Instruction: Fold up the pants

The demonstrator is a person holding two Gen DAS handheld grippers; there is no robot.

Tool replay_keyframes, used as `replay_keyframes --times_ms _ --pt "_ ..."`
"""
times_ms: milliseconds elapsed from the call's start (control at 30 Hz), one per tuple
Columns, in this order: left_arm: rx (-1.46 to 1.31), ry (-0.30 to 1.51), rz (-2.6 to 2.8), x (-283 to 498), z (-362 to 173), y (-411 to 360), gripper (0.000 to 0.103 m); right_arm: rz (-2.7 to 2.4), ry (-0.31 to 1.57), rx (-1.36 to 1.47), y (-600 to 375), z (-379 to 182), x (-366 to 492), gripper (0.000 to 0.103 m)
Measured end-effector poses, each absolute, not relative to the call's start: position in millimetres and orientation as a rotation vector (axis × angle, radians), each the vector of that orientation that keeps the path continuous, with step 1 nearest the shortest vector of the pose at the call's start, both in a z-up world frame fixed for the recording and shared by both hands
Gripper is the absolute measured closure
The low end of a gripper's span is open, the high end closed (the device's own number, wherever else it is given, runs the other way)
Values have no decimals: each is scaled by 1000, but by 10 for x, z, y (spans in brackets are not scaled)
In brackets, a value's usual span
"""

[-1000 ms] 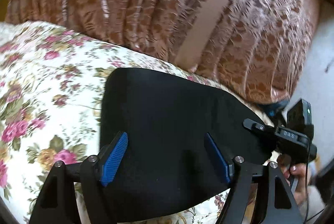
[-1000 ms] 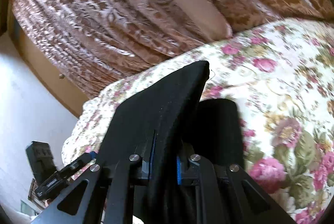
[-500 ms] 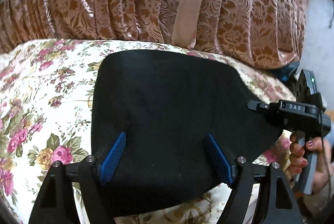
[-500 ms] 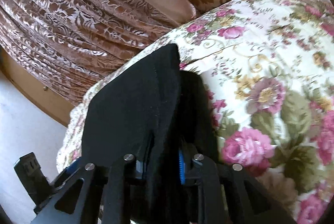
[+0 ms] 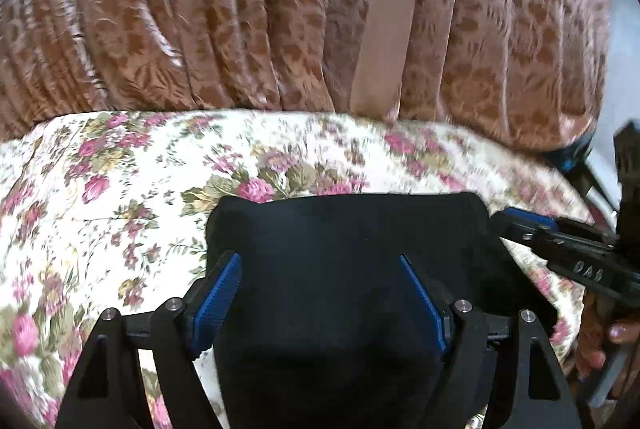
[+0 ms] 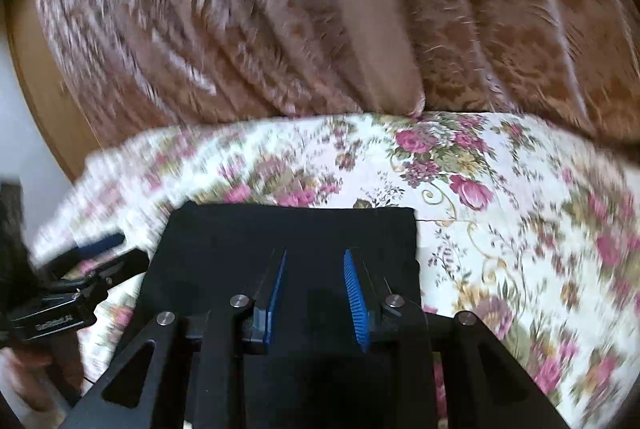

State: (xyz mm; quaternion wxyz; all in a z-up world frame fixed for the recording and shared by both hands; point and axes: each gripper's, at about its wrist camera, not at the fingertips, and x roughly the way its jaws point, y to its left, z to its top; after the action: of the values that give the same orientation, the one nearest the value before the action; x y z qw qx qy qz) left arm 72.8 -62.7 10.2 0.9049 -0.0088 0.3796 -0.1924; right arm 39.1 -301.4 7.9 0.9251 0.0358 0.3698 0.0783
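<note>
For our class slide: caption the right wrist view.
Open right gripper over folded black pants on a floral bedspread.

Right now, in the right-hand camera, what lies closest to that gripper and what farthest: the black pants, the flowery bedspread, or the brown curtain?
1. Black pants: directly under the open right gripper.
2. Flowery bedspread: beyond and to the right of the pants.
3. Brown curtain: farthest, hanging behind the bed.

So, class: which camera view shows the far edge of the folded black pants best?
The right wrist view: the folded black pants show a straight far edge with a square right corner. The left wrist view shows the same pants with rounder corners, its right part beside the right gripper.
</note>
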Motion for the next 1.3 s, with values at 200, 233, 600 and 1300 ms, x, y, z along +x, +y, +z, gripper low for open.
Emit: replay_keyframes --times_ms 200,233,600,1300 --pt "57 877 -353 1012 -161 -874 24 87 878 -12 -2941 -239 780 73" --pt "66 891 -336 1073 -241 -883 24 65 888 -23 -2986 -304 823 74" --pt "11 945 -330 1385 -627 -899 4 76 861 185 -3377 -763 1109 77" --pt "-60 804 -348 64 -633 -540 5 50 755 285 -3627 -757 -218 41"
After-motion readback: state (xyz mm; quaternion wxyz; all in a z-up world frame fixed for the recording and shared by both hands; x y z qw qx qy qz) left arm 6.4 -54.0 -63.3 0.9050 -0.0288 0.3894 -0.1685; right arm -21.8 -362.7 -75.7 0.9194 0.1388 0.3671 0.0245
